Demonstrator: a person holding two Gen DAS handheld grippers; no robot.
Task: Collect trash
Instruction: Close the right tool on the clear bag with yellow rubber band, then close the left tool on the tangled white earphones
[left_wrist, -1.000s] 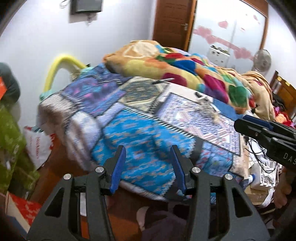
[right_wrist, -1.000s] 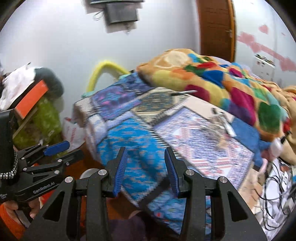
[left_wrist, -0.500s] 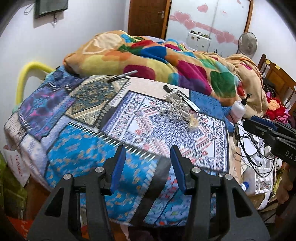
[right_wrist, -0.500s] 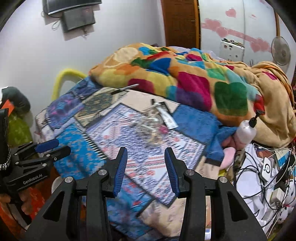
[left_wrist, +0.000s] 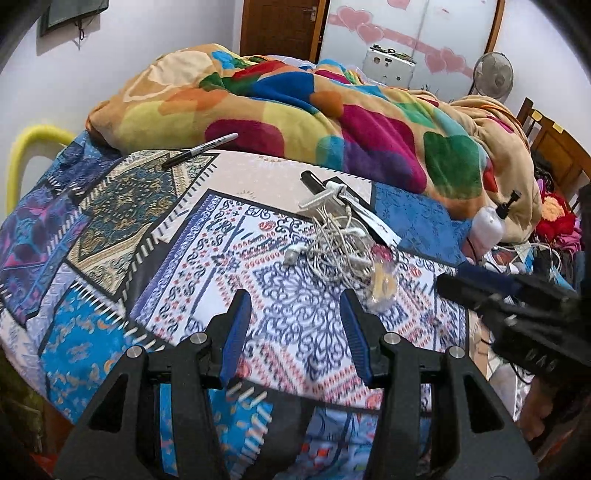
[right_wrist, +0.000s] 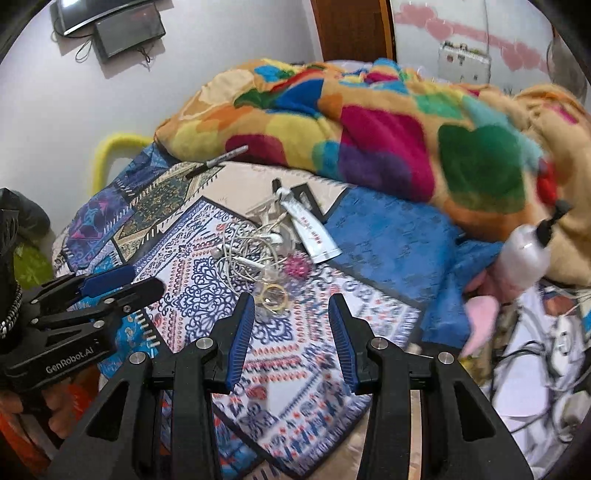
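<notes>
Patchwork-covered bed (left_wrist: 110, 229), multicolour blanket (left_wrist: 332, 122) heaped at far side. Mid-bed, trash cluster: white tube (right_wrist: 314, 232), long axis running from cap at far end toward near-right; tangled white earphone cable (left_wrist: 332, 240) beside it; small clear wrapper (right_wrist: 273, 295) nearest. Marker (left_wrist: 201, 149) well apart, far-left, lying diagonal. Right view only: pink bit (right_wrist: 297, 266) by wrapper. Left hand-held gripper (left_wrist: 295, 325) & right hand-held gripper (right_wrist: 291, 325): jaws apart, nothing between.

Patchwork bed (left_wrist: 110, 236) — blanket (left_wrist: 332, 122), marker (left_wrist: 199, 150), tangled earphones (left_wrist: 336, 240), tube (right_wrist: 312, 230).
</notes>
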